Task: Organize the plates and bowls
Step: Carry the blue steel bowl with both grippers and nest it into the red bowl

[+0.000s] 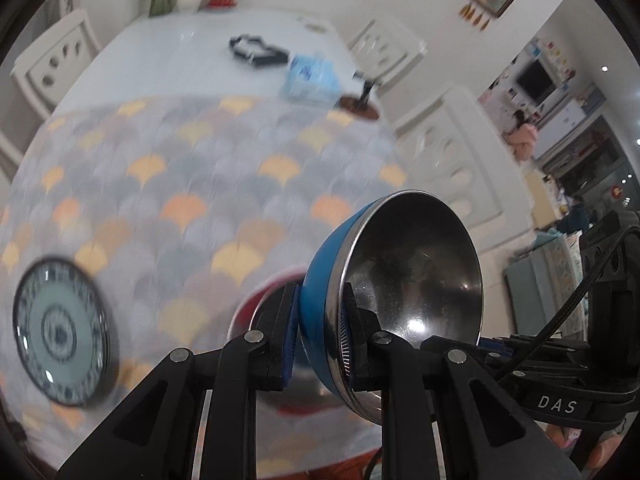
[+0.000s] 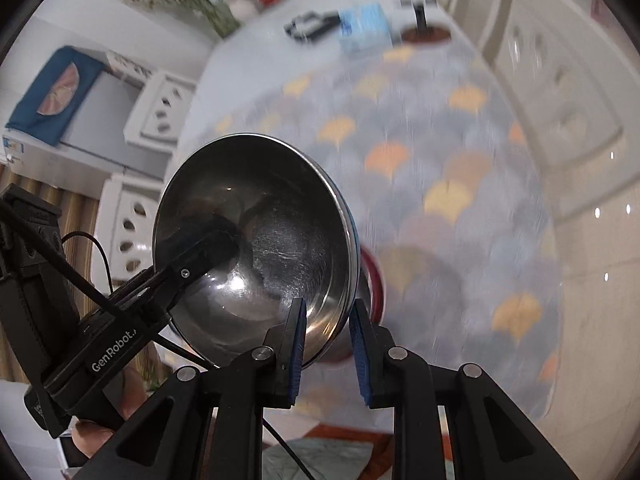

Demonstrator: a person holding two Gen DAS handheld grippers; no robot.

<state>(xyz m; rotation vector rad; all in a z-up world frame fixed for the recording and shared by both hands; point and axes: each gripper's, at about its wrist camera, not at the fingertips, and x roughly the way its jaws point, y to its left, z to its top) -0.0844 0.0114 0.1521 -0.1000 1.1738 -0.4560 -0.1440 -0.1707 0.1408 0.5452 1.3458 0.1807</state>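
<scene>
The blue-shelled, steel-lined bowl (image 1: 384,292) is hanging tilted above the red-rimmed bowl (image 1: 256,300) on the scallop-patterned tablecloth (image 1: 192,184), both the left gripper (image 1: 320,344) and the right gripper (image 2: 326,344) clamping its rim. Uneven pulling could be twisting it loose, dropping it onto that red-rimmed bowl.

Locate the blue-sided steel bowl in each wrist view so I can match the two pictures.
Left wrist: blue-sided steel bowl lower centre-right, tilted, rim clamped in the left gripper.
Right wrist: same bowl centre-left, rim between the right gripper pads.
Shared landmark: the blue tissue pack on the table beyond.
</scene>
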